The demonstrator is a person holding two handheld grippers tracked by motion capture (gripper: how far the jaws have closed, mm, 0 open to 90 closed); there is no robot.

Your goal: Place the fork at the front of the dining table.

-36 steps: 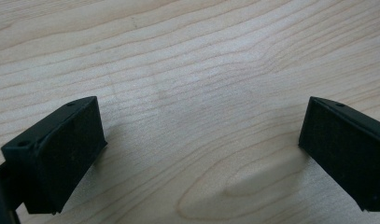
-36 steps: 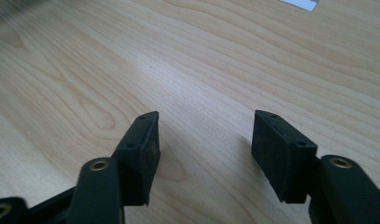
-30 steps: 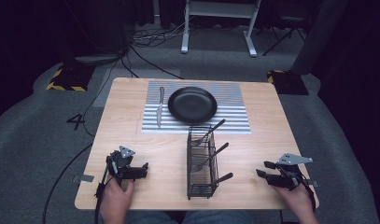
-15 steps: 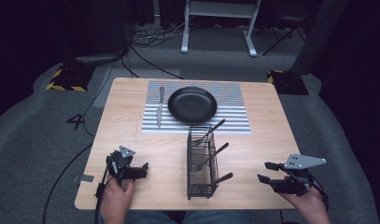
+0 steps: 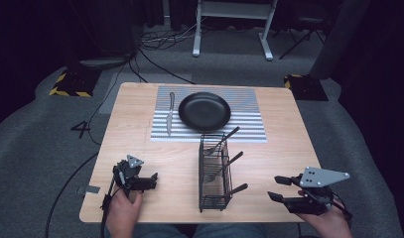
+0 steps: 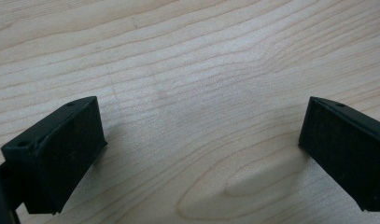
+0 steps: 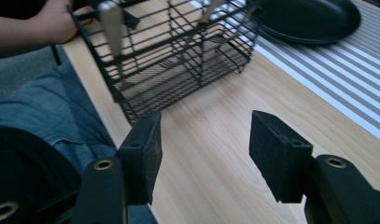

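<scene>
On the grey floor left of the table [image 5: 140, 148] a "4" [image 5: 83, 130] is marked (both grippers, left gripper [image 5: 151, 179] and right gripper [image 5: 278, 188], gape empty).

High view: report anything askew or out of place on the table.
Nothing stands out. The wire cutlery rack stands upright with its utensils leaning inside; the knife lies straight beside the black plate on the striped placemat.

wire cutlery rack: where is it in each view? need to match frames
High view: wire cutlery rack at lower centre, between the two hands, just below the striped mat.
Left gripper view: not in it.
Right gripper view: rack at upper centre-left, beyond the jaws.
Shared landmark: black pan on the mat behind the rack.
</scene>
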